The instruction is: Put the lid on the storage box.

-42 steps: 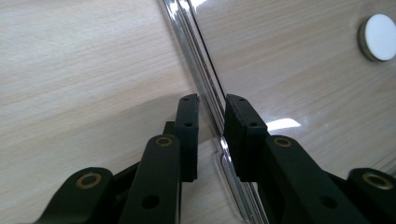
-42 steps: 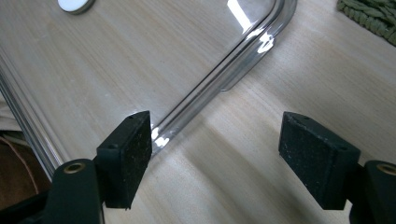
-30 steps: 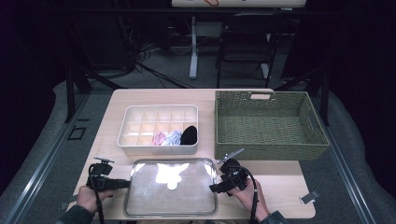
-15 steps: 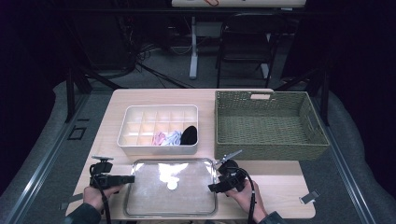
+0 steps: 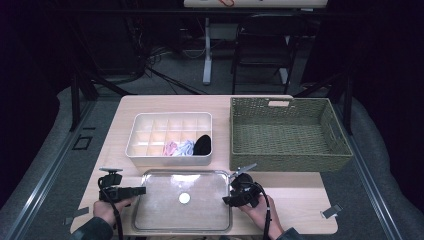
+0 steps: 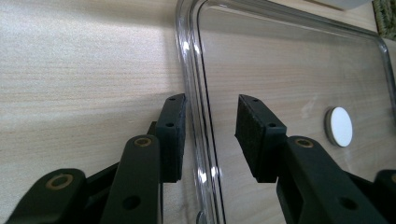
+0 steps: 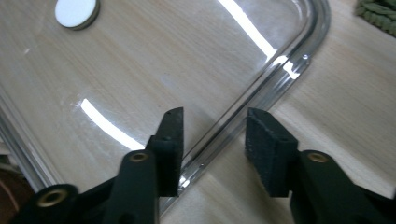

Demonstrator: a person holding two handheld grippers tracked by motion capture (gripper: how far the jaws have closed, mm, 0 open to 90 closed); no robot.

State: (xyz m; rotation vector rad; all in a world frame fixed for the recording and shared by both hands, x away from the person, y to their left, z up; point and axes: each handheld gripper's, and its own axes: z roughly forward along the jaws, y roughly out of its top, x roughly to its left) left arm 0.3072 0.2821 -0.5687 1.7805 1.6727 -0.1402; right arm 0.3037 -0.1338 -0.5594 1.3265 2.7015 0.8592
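We had the clear lid (image 5: pixel 183 206) lying flat on the table (image 5: pixel 300 200), just in front of the white divided box (image 5: pixel 170 140), with the woven basket (image 5: pixel 287 132) to its right. Our left gripper (image 6: pixel 210 135) straddled the lid's left rim (image 6: pixel 194 107), its jaws having just been closing, yet both pads stood off the plastic. Our right gripper (image 7: pixel 212 144) straddled the right rim (image 7: pixel 261 100) near a corner, jaws also just closing, still apart from it. A white round disc (image 5: pixel 184 198) sat at the lid's middle.

Dark room, grey floor (image 5: pixel 45 175), black chair (image 5: pixel 262 55)
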